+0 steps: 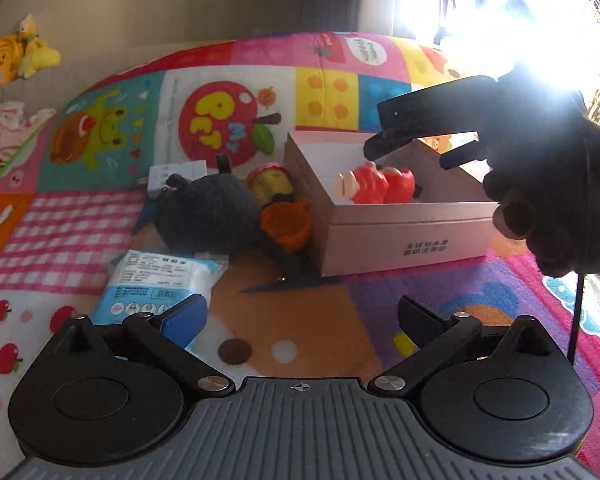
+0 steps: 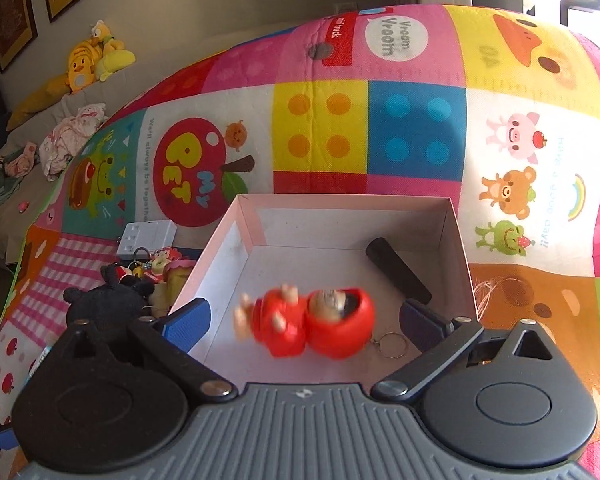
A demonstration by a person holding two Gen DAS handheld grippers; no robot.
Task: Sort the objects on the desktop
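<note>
**Red toy lands in the sorting box**

Red plastic blurs between the wide-spread jaws of the right gripper (image 2: 304,318) as a small red figure (image 2: 314,322) with a key ring sits inside the pale cardboard box (image 2: 458,240), apparently just released: neither pad touches it. A dark stick-like object (image 2: 398,270) lies along the box floor beside it. The box stands on a brightly patterned play mat (image 2: 416,132).

To the box's left, seen from the left wrist, the unsorted pile waits: a dark plush toy (image 1: 208,214), an orange piece (image 1: 286,226), a yellow-and-red toy (image 1: 270,182) against the box wall, a blue-and-white packet (image 1: 160,284) nearest the camera, and a white item (image 1: 176,174) at the back. The left gripper (image 1: 300,320) hangs above the mat with jaws fully apart and nothing between them.

One drop looks complete. The next move probably falls to the left gripper: reach forward to the pile, close on one piece, likely the plush or the packet, and lift it over the box wall.
</note>
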